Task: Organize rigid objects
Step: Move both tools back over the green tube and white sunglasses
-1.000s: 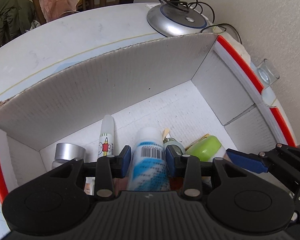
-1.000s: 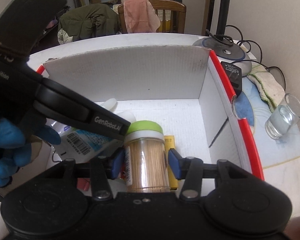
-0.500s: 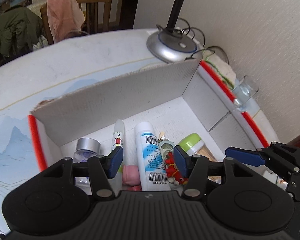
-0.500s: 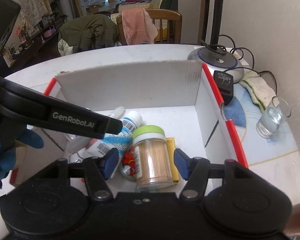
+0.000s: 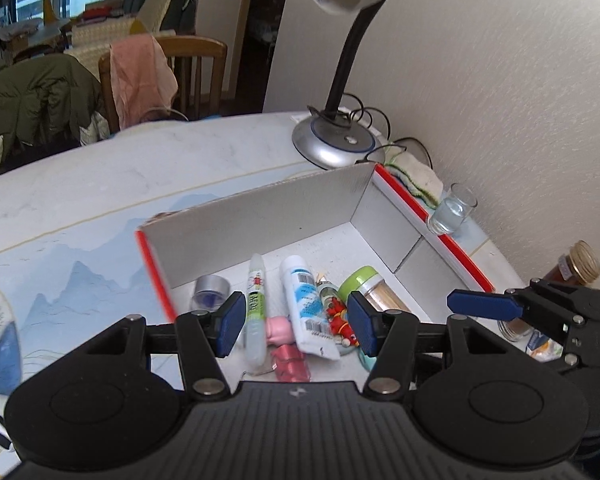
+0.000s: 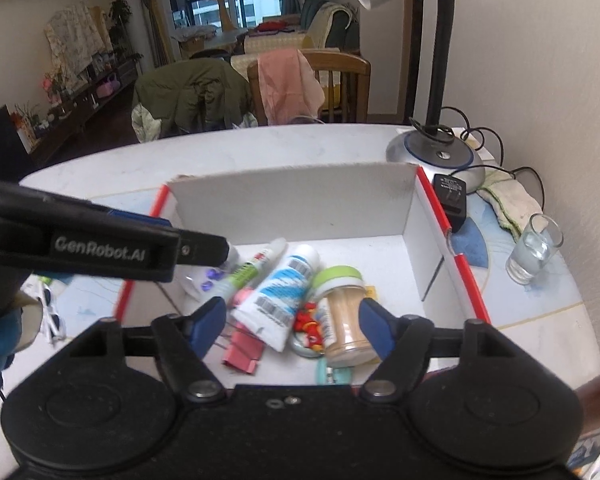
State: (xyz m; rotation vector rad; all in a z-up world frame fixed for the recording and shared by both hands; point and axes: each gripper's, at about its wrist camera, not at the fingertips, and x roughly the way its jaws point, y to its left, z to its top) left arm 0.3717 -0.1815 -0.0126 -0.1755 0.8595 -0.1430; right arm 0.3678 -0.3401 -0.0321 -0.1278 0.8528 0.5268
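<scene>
- Hovering above the near end of the box [image 5: 260,216], the left tool [image 5: 296,326] is seen with its jaws spread apart and nothing between them.
- The right tool [image 6: 290,322] is likewise held released and empty, over the same near end of the box.
- The box stands on the worktop [image 5: 100,184]; red edging runs along its side walls.
- Items noted inside, lying clustered at the near end: a white and blue tube [image 5: 306,304], a slim glue-like tube [image 5: 256,304], a green-lidded toothpick jar [image 6: 342,312] on its side, a small silver-capped pot [image 5: 211,289], pink clips [image 6: 242,356] and a small red trinket [image 6: 310,326].
- The tube and the toothpick jar lie just beside each other, with the trinket between their near ends.
- The far half of the box floor carries nothing.
- Outside the box, at the left edge of the left-wrist view, a blue and a green object [image 5: 2,354] are seen on the worktop; blurred, identity cannot be told.
- A brown jar with a gold lid [image 5: 576,270] stands beyond the right wall of the box; a glass of water [image 6: 534,250] and a lamp base [image 5: 334,142] stand nearby.
- Judgement: the task is well advanced, most items being boxed already; the few loose objects are probably what is left.
</scene>
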